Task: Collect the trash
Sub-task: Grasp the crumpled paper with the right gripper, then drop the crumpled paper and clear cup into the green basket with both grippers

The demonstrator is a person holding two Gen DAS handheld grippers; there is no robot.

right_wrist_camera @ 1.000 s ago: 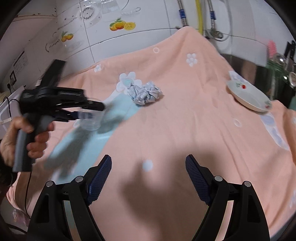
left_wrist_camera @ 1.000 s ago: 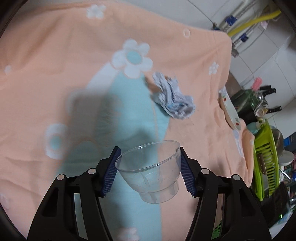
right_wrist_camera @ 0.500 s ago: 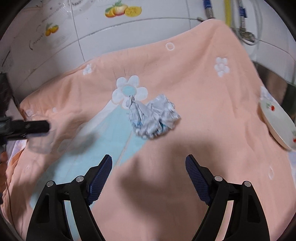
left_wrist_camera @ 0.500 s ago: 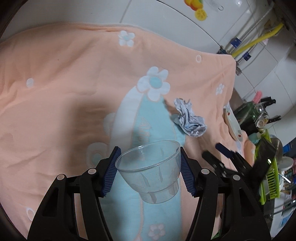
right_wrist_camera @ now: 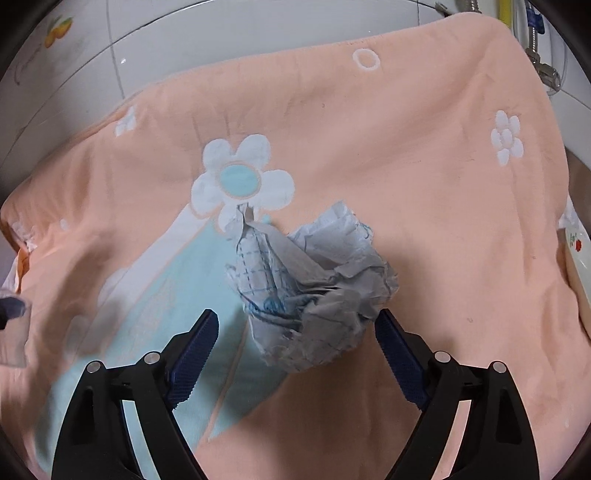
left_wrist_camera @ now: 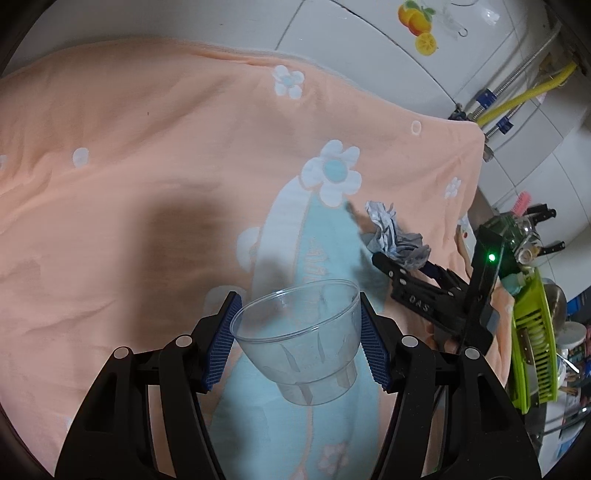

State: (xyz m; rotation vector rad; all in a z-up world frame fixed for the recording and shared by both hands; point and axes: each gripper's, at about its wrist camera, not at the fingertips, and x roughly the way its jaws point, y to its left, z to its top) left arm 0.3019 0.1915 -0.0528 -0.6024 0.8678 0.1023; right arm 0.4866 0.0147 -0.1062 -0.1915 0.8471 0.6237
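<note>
My left gripper (left_wrist_camera: 297, 345) is shut on a clear plastic cup (left_wrist_camera: 301, 343), held upright above the peach flowered cloth (left_wrist_camera: 147, 184). A crumpled ball of grid-lined paper (right_wrist_camera: 310, 291) lies on the cloth just below a white flower print. My right gripper (right_wrist_camera: 297, 354) is open, its blue pads on either side of the near end of the paper, not closed on it. In the left wrist view the paper (left_wrist_camera: 395, 236) lies right of the cup, with the right gripper (left_wrist_camera: 406, 266) reaching in at it.
A white plate (right_wrist_camera: 576, 258) sits at the cloth's right edge. A green dish rack (left_wrist_camera: 532, 332), knives and a jar stand at the far right. Tiled wall with fruit stickers (left_wrist_camera: 421, 26) and pipes (left_wrist_camera: 517, 99) runs behind.
My right gripper has moved forward to the crumpled paper, which now sits between its open fingers. My left gripper has drawn back and left with the cup.
</note>
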